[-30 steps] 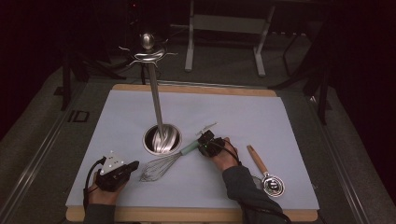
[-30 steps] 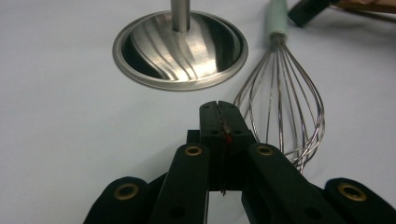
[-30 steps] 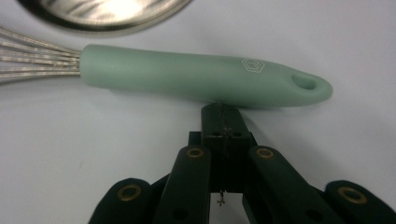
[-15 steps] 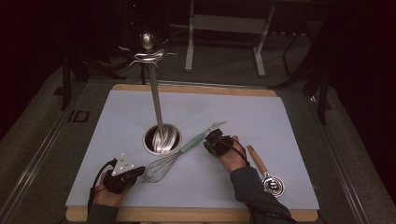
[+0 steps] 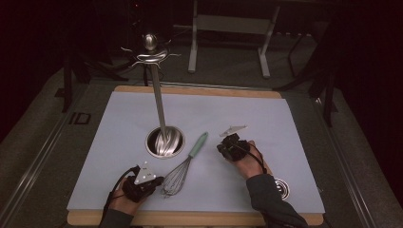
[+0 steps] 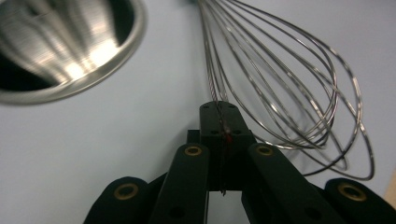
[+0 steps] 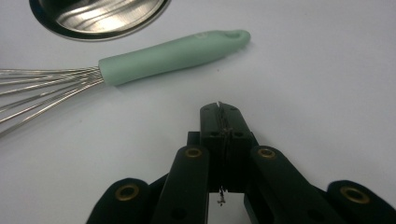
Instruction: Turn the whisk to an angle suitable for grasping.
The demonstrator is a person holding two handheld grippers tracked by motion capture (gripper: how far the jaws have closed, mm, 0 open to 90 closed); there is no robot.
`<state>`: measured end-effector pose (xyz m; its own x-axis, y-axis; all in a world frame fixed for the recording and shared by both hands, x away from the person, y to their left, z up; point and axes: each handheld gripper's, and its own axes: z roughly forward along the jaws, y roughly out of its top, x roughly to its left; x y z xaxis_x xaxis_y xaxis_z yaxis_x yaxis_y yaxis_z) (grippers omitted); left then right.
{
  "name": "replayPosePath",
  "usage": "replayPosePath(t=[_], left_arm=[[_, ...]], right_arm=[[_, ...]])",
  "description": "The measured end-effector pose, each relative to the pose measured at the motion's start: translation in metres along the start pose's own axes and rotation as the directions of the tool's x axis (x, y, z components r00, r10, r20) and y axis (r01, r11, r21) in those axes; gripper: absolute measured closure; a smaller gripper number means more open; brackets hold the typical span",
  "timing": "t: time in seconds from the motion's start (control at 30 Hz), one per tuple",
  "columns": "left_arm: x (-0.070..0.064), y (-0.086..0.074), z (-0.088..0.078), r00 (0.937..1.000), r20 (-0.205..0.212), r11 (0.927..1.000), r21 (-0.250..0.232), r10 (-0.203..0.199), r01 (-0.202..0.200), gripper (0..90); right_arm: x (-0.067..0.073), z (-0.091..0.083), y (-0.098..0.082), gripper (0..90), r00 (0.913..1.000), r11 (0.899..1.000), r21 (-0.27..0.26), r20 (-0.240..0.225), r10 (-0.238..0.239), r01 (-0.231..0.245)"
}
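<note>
On the bench, your whisk (image 5: 186, 165) is light with springy wires, so grab its mint handle (image 7: 173, 56); both tools (image 6: 219, 108) (image 7: 219, 108) are pinched together, empty.

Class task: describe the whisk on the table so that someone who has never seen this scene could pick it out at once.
Start at the pale blue mat covering the table, then find the round steel bowl near its middle. Just right of the bowl lies the whisk, slanting toward the near edge. It alone has a mint-green handle and a cage of thin steel wires.
</note>
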<state>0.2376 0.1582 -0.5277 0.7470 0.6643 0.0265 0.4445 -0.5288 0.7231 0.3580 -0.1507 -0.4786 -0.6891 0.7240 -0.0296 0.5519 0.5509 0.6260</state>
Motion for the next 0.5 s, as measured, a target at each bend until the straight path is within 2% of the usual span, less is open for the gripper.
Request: replayPosePath(t=[0.3, 0.37, 0.43, 0.5], left_arm=[[-0.023, 0.017, 0.021, 0.9964, 0.059, 0.9981, 0.007, 0.061, -0.061, 89.9], [-0.028, 0.022, 0.028, 0.9927, 0.085, 0.9960, 0.015, 0.086, -0.088, 89.9], [-0.034, 0.026, 0.035, 0.9897, 0.093, 0.9936, 0.020, 0.109, -0.111, 89.9], [-0.037, 0.030, 0.038, 0.9877, 0.110, 0.9936, 0.012, 0.111, -0.113, 89.9]], right_arm=[[-0.003, 0.002, -0.005, 88.6, 0.9999, 1.000, 0.006, -0.003, 0.012, -0.012], [-0.003, 0.002, -0.005, 88.3, 0.9999, 1.000, 0.007, -0.004, 0.013, -0.013], [-0.003, 0.002, -0.005, 87.8, 1.0000, 1.000, 0.009, -0.004, 0.004, -0.004], [-0.003, 0.002, -0.005, 87.4, 1.0000, 1.000, 0.009, -0.004, 0.002, -0.002]])
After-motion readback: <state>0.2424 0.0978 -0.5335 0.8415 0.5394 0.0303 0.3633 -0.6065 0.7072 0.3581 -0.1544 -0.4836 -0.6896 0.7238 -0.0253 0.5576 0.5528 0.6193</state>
